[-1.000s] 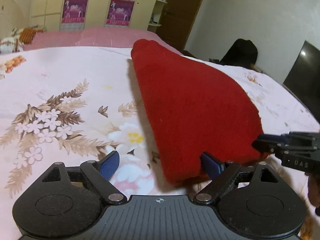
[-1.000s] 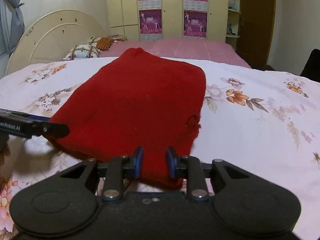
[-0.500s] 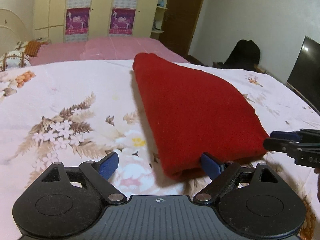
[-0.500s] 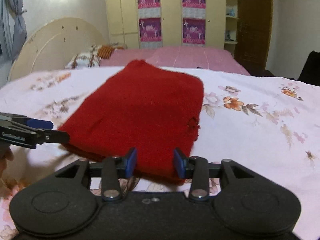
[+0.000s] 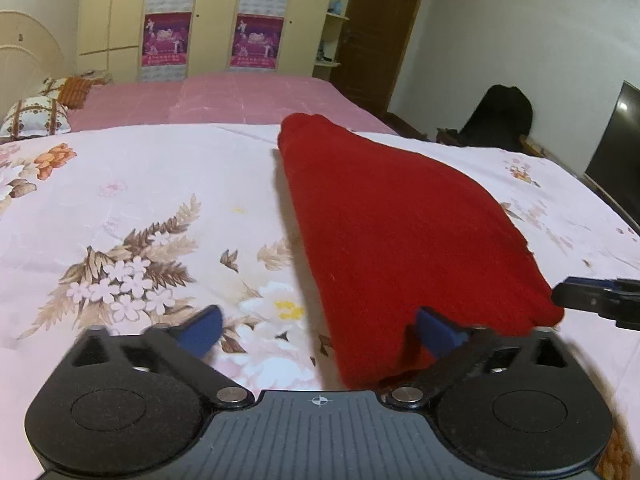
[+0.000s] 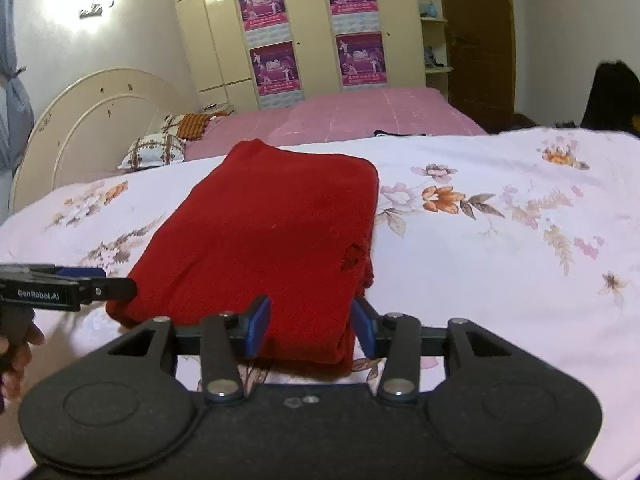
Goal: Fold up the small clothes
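Both claws had just been opened: the left claw [image 5: 318, 330] was spread wide, the right claw [image 6: 310, 326] loosened astride the near edge of the folded red garment [image 6: 264, 240], left lying ahead on the floral bed sheet [image 6: 500, 240].

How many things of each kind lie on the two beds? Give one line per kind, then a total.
Red folded garments: 1
Pillows at the headboard: 2, a white checked one and an orange-patterned one
Dark items at the pink bed's near edge: 1, too small to identify
Total: 4
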Available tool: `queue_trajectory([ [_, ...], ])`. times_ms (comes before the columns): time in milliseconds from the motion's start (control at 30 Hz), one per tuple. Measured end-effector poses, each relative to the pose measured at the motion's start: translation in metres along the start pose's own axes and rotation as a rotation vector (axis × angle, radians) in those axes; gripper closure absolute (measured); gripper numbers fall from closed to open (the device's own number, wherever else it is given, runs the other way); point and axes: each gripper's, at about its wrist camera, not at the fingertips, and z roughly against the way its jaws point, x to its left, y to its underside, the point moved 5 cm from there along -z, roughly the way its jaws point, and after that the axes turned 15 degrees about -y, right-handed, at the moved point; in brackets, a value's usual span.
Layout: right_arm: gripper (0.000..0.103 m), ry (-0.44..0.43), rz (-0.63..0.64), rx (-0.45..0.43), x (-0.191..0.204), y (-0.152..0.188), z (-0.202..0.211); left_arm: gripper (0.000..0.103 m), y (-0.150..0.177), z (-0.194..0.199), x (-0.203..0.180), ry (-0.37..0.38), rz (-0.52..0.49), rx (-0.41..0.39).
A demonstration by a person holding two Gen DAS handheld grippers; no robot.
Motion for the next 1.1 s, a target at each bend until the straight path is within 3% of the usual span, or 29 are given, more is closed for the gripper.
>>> queue_trajectory([
  [233, 0.052, -0.026, -0.078, 0.010, -0.015, 0.000, -0.007, 0.000, -0.005, -0.015, 0.013, 0.074, 0.111, 0.049],
  [433, 0.051, -0.041, -0.187, -0.053, -0.038, -0.022, -0.013, 0.001, -0.028, -0.033, 0.017, 0.166, 0.184, 0.068],
  [533, 0.050, -0.086, -0.216, -0.070, -0.048, -0.039, -0.025, 0.001, -0.041, -0.054, 0.018, 0.269, 0.269, 0.131],
  [633, 0.037, -0.140, -0.351, -0.076, -0.076, -0.046, -0.038, 0.001, -0.045, -0.069, 0.017, 0.379, 0.338, 0.200],
  [767, 0.036, -0.256, -0.504, -0.060, -0.106, -0.042, -0.049, 0.002, -0.046, -0.088, 0.010, 0.398, 0.343, 0.241],
  [800, 0.036, -0.283, -0.521, -0.047, -0.109, -0.041, -0.053, 0.014, -0.046, -0.093, 0.008, 0.412, 0.345, 0.254],
  [867, 0.036, -0.287, -0.520, -0.008, -0.113, -0.039, -0.065, 0.024, -0.045, -0.105, 0.004, 0.433, 0.344, 0.287],
  [933, 0.036, -0.285, -0.530, 0.050, -0.114, -0.035, -0.080, 0.024, -0.045, -0.115, -0.002, 0.432, 0.324, 0.314],
  [1100, 0.034, -0.307, -0.540, 0.096, -0.100, -0.041, -0.097, 0.024, -0.054, -0.126, -0.014, 0.443, 0.309, 0.307],
])
